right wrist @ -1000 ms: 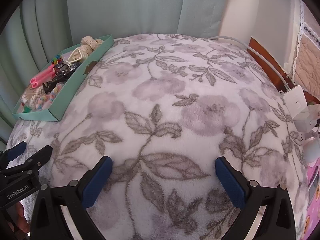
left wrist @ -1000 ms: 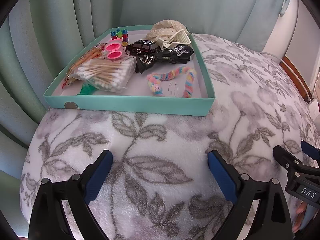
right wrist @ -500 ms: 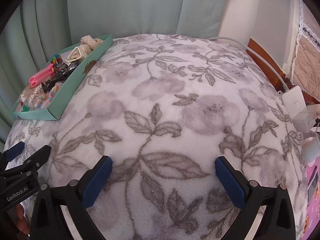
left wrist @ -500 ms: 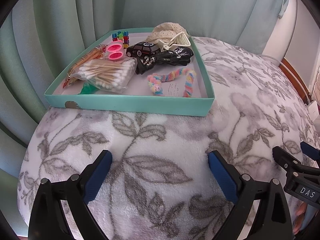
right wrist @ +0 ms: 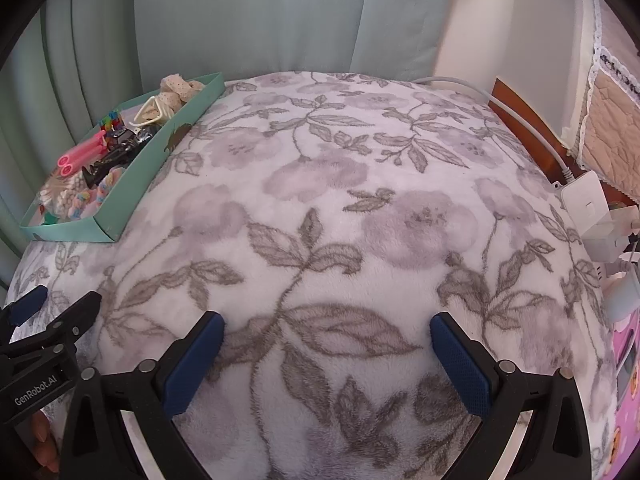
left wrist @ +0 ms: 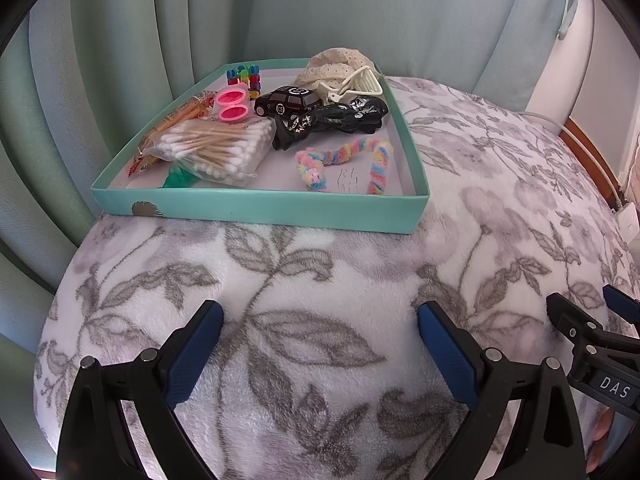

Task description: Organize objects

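Ahead of the released left gripper sits the teal tray

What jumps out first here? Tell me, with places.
The teal tray of clutter at the far left of the floral blanket draws the eye: a black toy car, a pack of cotton swabs and a pastel fuzzy twist. Both grippers, left and right, hang open and empty over the blanket.

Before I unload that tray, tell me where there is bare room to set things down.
The floral blanket lies bare from the teal tray across to the white power strip at its right edge. Inside the tray, only a small patch between the cotton swabs and pastel fuzzy twist is free; the rest is crowded.
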The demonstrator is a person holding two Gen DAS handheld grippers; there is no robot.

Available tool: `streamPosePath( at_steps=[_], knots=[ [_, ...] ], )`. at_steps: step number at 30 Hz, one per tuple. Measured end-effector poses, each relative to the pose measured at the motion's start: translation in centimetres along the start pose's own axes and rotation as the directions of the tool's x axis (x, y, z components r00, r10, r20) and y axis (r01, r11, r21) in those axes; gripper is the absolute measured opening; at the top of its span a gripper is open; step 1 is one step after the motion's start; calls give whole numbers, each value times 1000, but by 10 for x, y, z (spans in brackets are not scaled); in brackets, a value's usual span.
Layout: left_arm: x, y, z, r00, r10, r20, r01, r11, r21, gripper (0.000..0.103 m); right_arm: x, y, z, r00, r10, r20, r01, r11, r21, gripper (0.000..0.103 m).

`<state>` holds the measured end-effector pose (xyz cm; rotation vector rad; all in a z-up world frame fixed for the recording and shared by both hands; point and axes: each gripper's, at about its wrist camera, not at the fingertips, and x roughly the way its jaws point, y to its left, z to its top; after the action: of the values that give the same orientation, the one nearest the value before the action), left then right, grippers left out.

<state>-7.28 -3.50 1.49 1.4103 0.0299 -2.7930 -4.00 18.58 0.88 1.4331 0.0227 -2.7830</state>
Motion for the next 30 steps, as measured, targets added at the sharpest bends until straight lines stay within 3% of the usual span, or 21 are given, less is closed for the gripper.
streamPosePath(
  at_steps=[30],
  knots=[
    [1,5,1,1000,-2,2,2,1000,7,98,0,2,-2,1000,-6,7,6,1000,1,103]
  ],
)
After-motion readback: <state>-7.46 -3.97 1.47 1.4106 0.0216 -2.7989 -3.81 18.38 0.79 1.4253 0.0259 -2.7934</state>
